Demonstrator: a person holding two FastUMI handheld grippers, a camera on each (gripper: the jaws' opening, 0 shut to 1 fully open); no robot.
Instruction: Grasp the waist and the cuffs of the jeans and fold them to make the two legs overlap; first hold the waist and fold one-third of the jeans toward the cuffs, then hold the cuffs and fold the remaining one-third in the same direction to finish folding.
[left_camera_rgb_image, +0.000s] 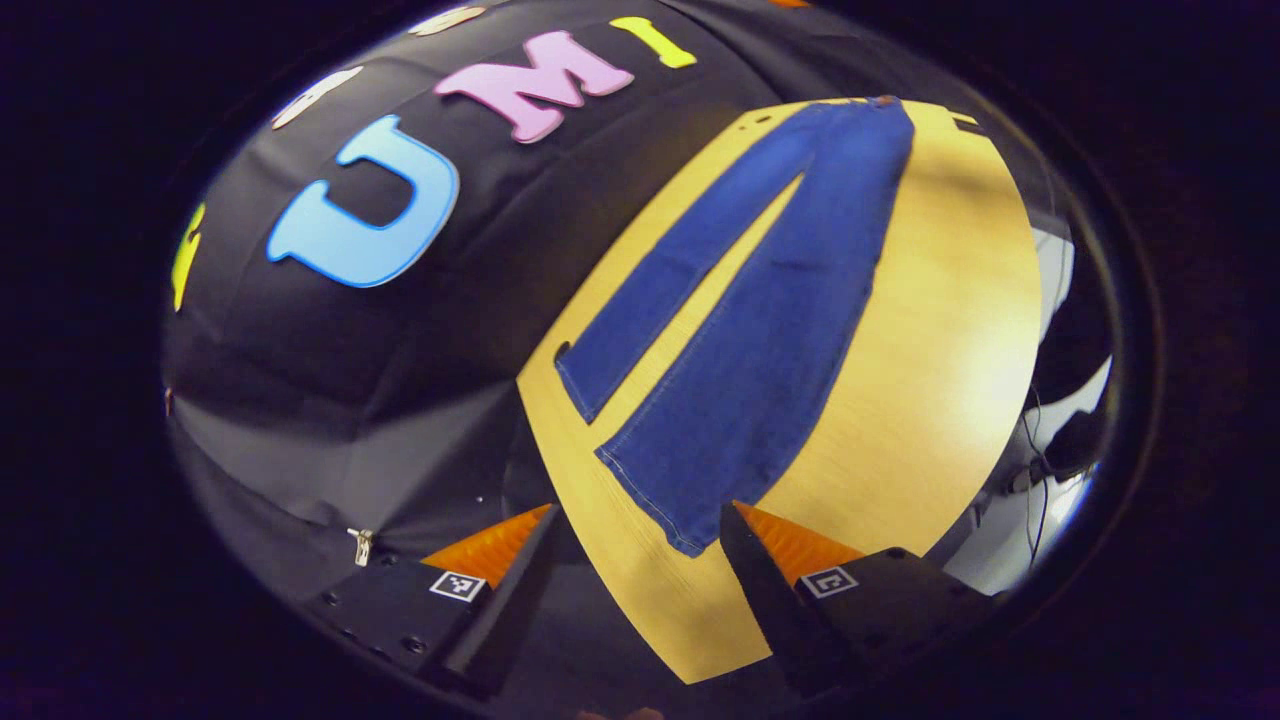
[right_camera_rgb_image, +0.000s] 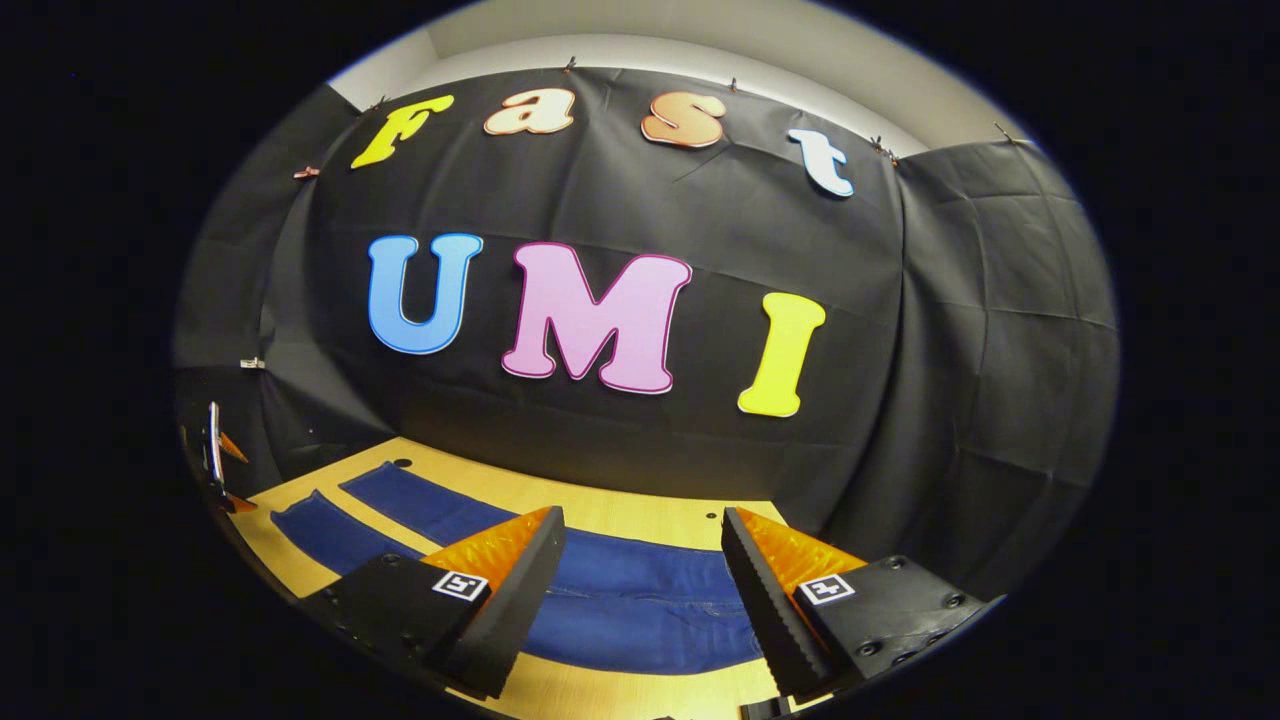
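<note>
Lying flat at centre frame, jeans (left_camera_rgb_image: 760, 330) on table (left_camera_rgb_image: 940, 330); left gripper (left_camera_rgb_image: 635, 560) and right gripper (right_camera_rgb_image: 640, 565) both spread, grasping nothing

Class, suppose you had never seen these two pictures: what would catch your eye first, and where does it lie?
First, the blue jeans, spread flat and unfolded on the yellow table, legs apart in a narrow V. In the left gripper view the left gripper hangs open near the cuffs. In the right gripper view the right gripper hangs open above the waist end, with the black cloth wall behind.
</note>
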